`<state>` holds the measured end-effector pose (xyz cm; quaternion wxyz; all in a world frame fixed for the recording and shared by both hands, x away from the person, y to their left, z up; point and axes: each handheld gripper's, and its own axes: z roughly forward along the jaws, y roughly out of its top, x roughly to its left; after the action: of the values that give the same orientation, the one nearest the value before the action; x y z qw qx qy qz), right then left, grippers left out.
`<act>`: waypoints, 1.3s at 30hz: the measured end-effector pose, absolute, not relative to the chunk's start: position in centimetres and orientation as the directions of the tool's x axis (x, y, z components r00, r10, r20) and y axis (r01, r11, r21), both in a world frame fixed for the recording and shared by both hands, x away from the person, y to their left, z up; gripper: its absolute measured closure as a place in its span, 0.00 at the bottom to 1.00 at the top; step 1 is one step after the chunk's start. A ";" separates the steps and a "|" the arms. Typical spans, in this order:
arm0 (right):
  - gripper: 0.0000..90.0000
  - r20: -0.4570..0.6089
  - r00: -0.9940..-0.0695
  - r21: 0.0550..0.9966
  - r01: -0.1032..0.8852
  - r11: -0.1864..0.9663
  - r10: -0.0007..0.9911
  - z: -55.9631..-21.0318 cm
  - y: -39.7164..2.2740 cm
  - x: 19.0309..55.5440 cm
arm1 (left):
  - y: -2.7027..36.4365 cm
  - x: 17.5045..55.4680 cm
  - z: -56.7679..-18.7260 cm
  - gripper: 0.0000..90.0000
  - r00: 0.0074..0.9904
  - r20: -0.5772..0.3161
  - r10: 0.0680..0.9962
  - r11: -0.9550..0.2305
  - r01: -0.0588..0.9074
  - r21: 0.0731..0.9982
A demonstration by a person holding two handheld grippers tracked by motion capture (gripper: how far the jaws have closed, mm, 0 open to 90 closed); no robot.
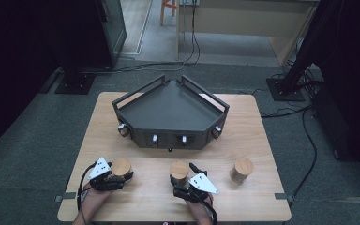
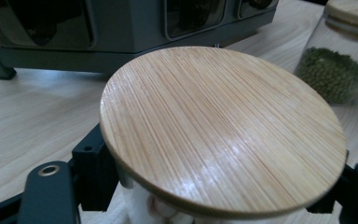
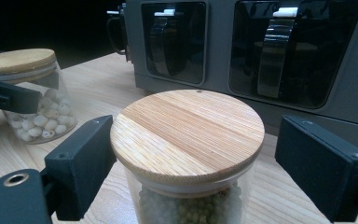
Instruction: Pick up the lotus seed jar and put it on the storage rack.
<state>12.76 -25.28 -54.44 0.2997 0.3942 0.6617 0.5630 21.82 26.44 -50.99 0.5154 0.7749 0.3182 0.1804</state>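
The wooden table (image 1: 136, 197) takes up the middle of the high view, and the largest thing on it is the dark angular tray (image 1: 168, 112) with knobs along its front wall, sitting in the upper centre; it looks like the place the jars are meant to go, since all three stand in a row just in front of it.

At lower left of that view the left gripper (image 1: 115, 177) is around the left jar (image 1: 121, 167); at lower centre the right gripper (image 1: 180, 187) is at the middle jar (image 1: 179, 171); a third jar (image 1: 241, 169) stands apart at lower right, untouched.

The left gripper view adds what the high view hides: the bamboo lid (image 2: 219, 130) sits between the jaws, which appear closed against the glass below it, with pale contents just visible; so I judge the jar gripped, though it may yet be resting on the table.

The right gripper view shows the jaws wide, with clear gaps either side of the middle jar's lid (image 3: 186, 135); green beans show under it, so this hand seems to be lining up its grasp; the left jar, holding white beans, shows at upper left there.
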 end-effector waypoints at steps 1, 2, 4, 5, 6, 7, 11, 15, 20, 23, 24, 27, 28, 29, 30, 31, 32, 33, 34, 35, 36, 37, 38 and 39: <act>0.14 0.046 -0.509 0.981 0.184 0.056 0.859 -54.4 -25.3 12.8 | 26.4 21.8 -51.0 0.26 0.732 -0.047 0.680 -0.266 0.306 0.914; 0.14 0.046 -0.509 0.982 0.183 0.055 0.859 -54.5 -25.3 12.7 | 26.4 21.8 -51.0 0.26 0.731 -0.046 0.681 -0.266 0.306 0.914; 0.14 0.045 -0.510 0.982 0.181 0.056 0.859 -54.5 -25.3 12.7 | 26.4 21.7 -51.0 0.26 0.730 -0.044 0.682 -0.266 0.304 0.915; 0.14 0.045 -0.510 0.982 0.181 0.056 0.859 -54.5 -25.3 12.7 | 26.4 21.7 -51.0 0.26 0.729 -0.043 0.683 -0.266 0.303 0.915; 0.14 0.045 -0.510 0.982 0.180 0.055 0.859 -54.5 -25.3 12.7 | 26.4 21.7 -51.0 0.26 0.729 -0.042 0.683 -0.266 0.303 0.915; 0.14 0.045 -0.510 0.982 0.179 0.056 0.859 -54.5 -25.3 12.7 | 26.4 21.7 -51.0 0.26 0.728 -0.042 0.684 -0.265 0.303 0.915; 0.14 0.045 -0.511 0.983 0.178 0.054 0.859 -54.5 -25.3 12.7 | 26.5 21.7 -51.1 0.27 0.724 -0.056 0.688 -0.251 0.309 0.917; 0.14 0.046 -0.512 0.983 0.176 0.052 0.858 -54.6 -25.4 12.7 | 26.6 21.7 -51.2 0.27 0.716 -0.069 0.694 -0.236 0.317 0.919; 0.14 0.050 -0.511 0.984 0.171 0.045 0.858 -54.7 -25.4 12.6 | 26.5 21.6 -51.1 0.27 0.715 -0.076 0.695 -0.226 0.319 0.920; 0.14 0.049 -0.511 0.984 0.170 0.045 0.858 -54.7 -25.4 12.6 | 26.3 21.5 -51.0 0.27 0.715 -0.068 0.696 -0.234 0.315 0.920; 0.14 0.049 -0.510 0.984 0.170 0.045 0.858 -54.7 -25.4 12.6 | 26.3 21.5 -50.9 0.27 0.716 -0.071 0.695 -0.231 0.315 0.921; 0.14 0.050 -0.511 0.985 0.170 0.043 0.858 -54.7 -25.4 12.6 | 26.3 21.6 -50.7 0.27 0.718 -0.077 0.692 -0.218 0.310 0.925; 0.14 0.051 -0.511 0.985 0.169 0.042 0.858 -54.8 -25.5 12.6 | 26.3 21.7 -50.5 0.27 0.723 -0.070 0.688 -0.224 0.304 0.926; 0.14 0.050 -0.512 0.985 0.169 0.043 0.858 -54.8 -25.5 12.6 | 26.2 21.7 -50.4 0.27 0.723 -0.066 0.688 -0.227 0.300 0.926; 0.14 0.051 -0.512 0.985 0.169 0.043 0.857 -54.8 -25.5 12.6 | 26.0 21.6 -50.3 0.27 0.723 -0.061 0.688 -0.230 0.297 0.927; 0.14 0.051 -0.512 0.985 0.169 0.043 0.857 -54.8 -25.5 12.6 | 26.0 21.7 -50.1 0.27 0.728 -0.066 0.682 -0.227 0.297 0.928; 0.14 0.051 -0.512 0.985 0.169 0.043 0.857 -54.8 -25.5 12.6 | 26.0 21.7 -50.1 0.27 0.728 -0.066 0.682 -0.227 0.297 0.928; 0.14 0.051 -0.513 0.985 0.168 0.042 0.857 -54.8 -25.5 12.6 | 26.1 21.8 -50.0 0.27 0.735 -0.070 0.675 -0.224 0.294 0.929; 0.14 0.052 -0.513 0.985 0.169 0.041 0.857 -54.8 -25.5 12.6 | 26.0 21.9 -49.7 0.27 0.743 -0.064 0.667 -0.229 0.286 0.930; 0.14 0.052 -0.513 0.985 0.168 0.041 0.857 -54.8 -25.5 12.6 | 25.9 21.8 -49.6 0.27 0.744 -0.057 0.666 -0.236 0.283 0.930; 0.14 0.052 -0.512 0.985 0.167 0.041 0.857 -54.8 -25.5 12.5 | 25.9 21.8 -49.6 0.27 0.744 -0.057 0.666 -0.236 0.283 0.930; 0.14 0.052 -0.512 0.985 0.167 0.041 0.857 -54.8 -25.5 12.5 | 25.8 21.8 -49.4 0.27 0.744 -0.054 0.666 -0.240 0.281 0.929; 0.14 0.052 -0.512 0.985 0.167 0.041 0.857 -54.8 -25.5 12.5 | 25.8 21.8 -49.3 0.27 0.744 -0.051 0.666 -0.246 0.283 0.927; 0.14 0.053 -0.513 0.985 0.167 0.040 0.857 -54.8 -25.5 12.6 | 25.7 21.8 -49.2 0.27 0.741 -0.052 0.670 -0.248 0.289 0.925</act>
<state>12.56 -25.54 -54.81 0.3013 0.3910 0.6550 0.5721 21.84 25.70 -49.21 0.5283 0.7690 0.3116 0.1801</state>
